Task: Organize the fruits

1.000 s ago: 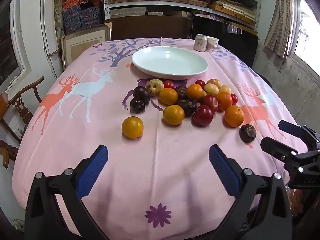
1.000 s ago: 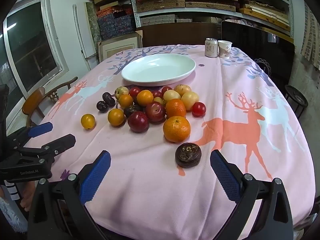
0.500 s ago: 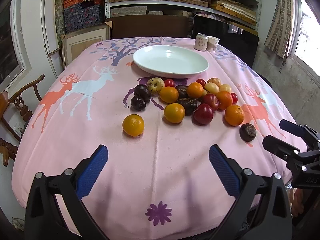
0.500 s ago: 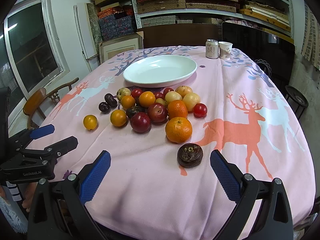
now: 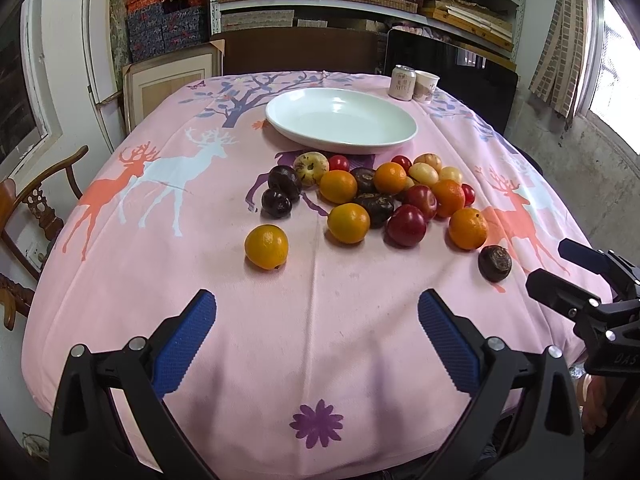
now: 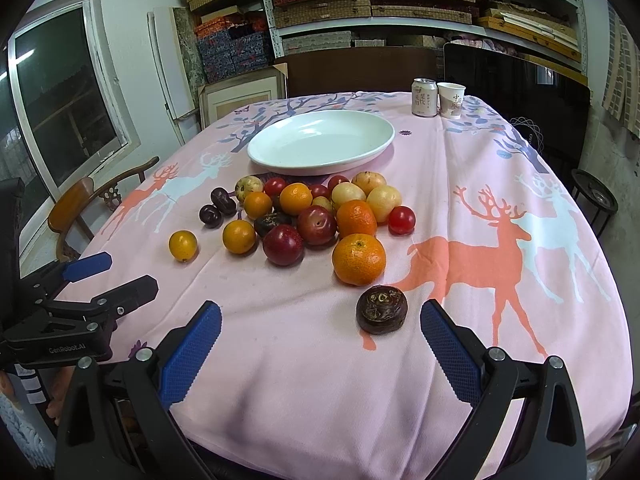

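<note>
Several fruits lie in a loose pile (image 5: 380, 196) on the pink tablecloth in front of an empty white plate (image 5: 340, 120); the pile (image 6: 320, 212) and plate (image 6: 320, 140) also show in the right wrist view. A lone orange (image 5: 266, 247) sits left of the pile. A dark brown fruit (image 6: 382, 309) lies nearest, just ahead of my right gripper (image 6: 316, 344), which is open and empty. My left gripper (image 5: 316, 340) is open and empty, over the near tablecloth, short of the lone orange.
A drink can (image 6: 424, 97) and paper cup (image 6: 451, 100) stand at the far right of the table. A wooden chair (image 5: 28, 208) stands at the left. Shelves with boxes fill the back wall. The table edge is close below both grippers.
Both grippers have crept slightly forward toward the fruit; the fruit and plate have not moved. Both stay open.
</note>
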`<action>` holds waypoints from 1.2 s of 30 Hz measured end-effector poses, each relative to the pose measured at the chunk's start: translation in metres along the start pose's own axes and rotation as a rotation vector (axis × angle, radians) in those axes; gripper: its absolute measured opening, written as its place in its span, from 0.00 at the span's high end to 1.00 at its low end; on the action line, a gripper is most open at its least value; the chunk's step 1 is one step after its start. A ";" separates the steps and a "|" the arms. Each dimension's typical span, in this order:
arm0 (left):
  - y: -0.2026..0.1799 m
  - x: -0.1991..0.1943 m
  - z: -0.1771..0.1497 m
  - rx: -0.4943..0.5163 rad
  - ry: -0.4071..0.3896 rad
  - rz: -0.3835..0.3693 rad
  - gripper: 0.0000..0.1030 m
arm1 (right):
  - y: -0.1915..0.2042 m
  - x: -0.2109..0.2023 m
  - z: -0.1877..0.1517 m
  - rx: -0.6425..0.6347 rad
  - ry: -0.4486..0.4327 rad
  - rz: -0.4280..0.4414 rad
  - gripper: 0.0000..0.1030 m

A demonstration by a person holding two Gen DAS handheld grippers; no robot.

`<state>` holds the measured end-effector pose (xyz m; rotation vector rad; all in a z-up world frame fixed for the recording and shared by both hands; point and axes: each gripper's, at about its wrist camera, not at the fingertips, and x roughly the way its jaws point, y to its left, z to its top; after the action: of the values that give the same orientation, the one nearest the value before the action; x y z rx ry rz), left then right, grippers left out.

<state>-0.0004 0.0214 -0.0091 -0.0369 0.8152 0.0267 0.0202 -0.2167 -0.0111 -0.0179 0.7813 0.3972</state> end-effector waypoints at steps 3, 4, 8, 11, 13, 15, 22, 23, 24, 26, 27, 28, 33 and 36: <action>0.000 0.000 0.000 -0.001 0.000 -0.001 0.04 | 0.000 0.000 0.000 0.003 0.000 0.003 0.03; 0.000 0.000 0.000 0.000 0.001 -0.002 0.04 | 0.001 0.000 0.000 0.003 0.000 0.003 0.03; 0.000 0.000 -0.001 -0.001 0.002 -0.002 0.04 | 0.001 -0.001 0.001 0.004 0.000 0.005 0.03; 0.000 0.000 -0.002 -0.002 0.004 -0.001 0.04 | 0.000 -0.001 0.001 0.004 0.000 0.005 0.03; 0.000 0.000 -0.002 -0.002 0.004 -0.002 0.04 | 0.001 -0.001 0.001 0.005 -0.001 0.006 0.03; 0.000 0.000 -0.003 -0.003 0.005 -0.001 0.04 | 0.002 -0.002 0.001 0.006 -0.002 0.007 0.03; -0.001 0.000 -0.003 -0.003 0.005 -0.002 0.04 | 0.002 -0.003 0.001 0.009 -0.002 0.010 0.03; 0.000 0.000 -0.003 -0.003 0.005 -0.002 0.04 | 0.001 -0.002 0.001 0.009 -0.003 0.009 0.03; 0.000 0.000 -0.002 -0.004 0.005 -0.003 0.04 | 0.002 -0.003 0.001 0.009 -0.003 0.010 0.03; -0.001 0.000 -0.003 -0.004 0.006 -0.003 0.04 | 0.003 -0.003 0.001 0.010 -0.002 0.011 0.03; 0.000 0.000 -0.002 -0.003 0.005 -0.003 0.04 | 0.001 -0.002 0.001 0.009 -0.002 0.010 0.03; 0.000 0.000 -0.002 -0.003 0.005 -0.003 0.04 | 0.001 -0.002 0.001 0.009 -0.002 0.010 0.03; -0.001 0.000 -0.008 -0.004 0.009 -0.001 0.04 | 0.001 -0.002 0.001 0.010 -0.002 0.011 0.03; 0.000 0.000 -0.006 -0.005 0.008 -0.002 0.04 | 0.001 -0.002 0.001 0.011 -0.003 0.012 0.03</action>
<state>-0.0047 0.0208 -0.0138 -0.0423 0.8235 0.0265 0.0190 -0.2166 -0.0088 -0.0021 0.7815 0.4040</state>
